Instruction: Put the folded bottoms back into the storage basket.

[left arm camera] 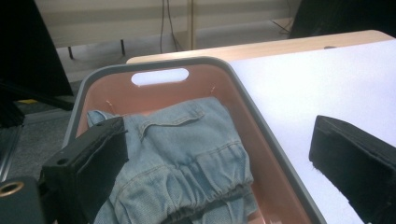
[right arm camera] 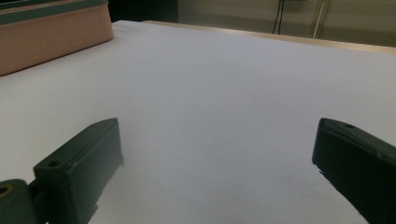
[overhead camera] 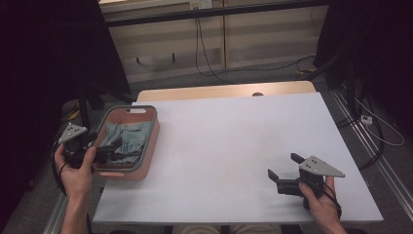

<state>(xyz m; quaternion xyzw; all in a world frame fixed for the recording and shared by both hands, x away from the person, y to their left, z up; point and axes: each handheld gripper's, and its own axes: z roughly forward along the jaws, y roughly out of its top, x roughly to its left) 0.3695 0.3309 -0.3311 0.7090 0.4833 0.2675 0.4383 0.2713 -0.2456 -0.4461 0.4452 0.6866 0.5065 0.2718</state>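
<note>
A pink bin with a grey rim (overhead camera: 152, 127) (left arm camera: 243, 88) stands at the table's left edge. Folded light-blue denim clothing (overhead camera: 127, 140) (left arm camera: 187, 154) lies inside it. My left gripper (overhead camera: 104, 155) (left arm camera: 219, 154) hangs open over the bin's near end, one jaw above the denim and the other outside the rim, over the white table top. My right gripper (overhead camera: 284, 165) (right arm camera: 219, 158) rests open low over the bare white table near the front right, with nothing between its jaws. In the right gripper view the bin's pink wall (right arm camera: 51, 37) is at the far left.
The white table top (overhead camera: 234, 141) is wide and bare between the bin and my right gripper. A wooden strip (overhead camera: 224, 90) runs along its far edge. Cables (overhead camera: 204, 58) and dark stands lie on the floor beyond and beside the table.
</note>
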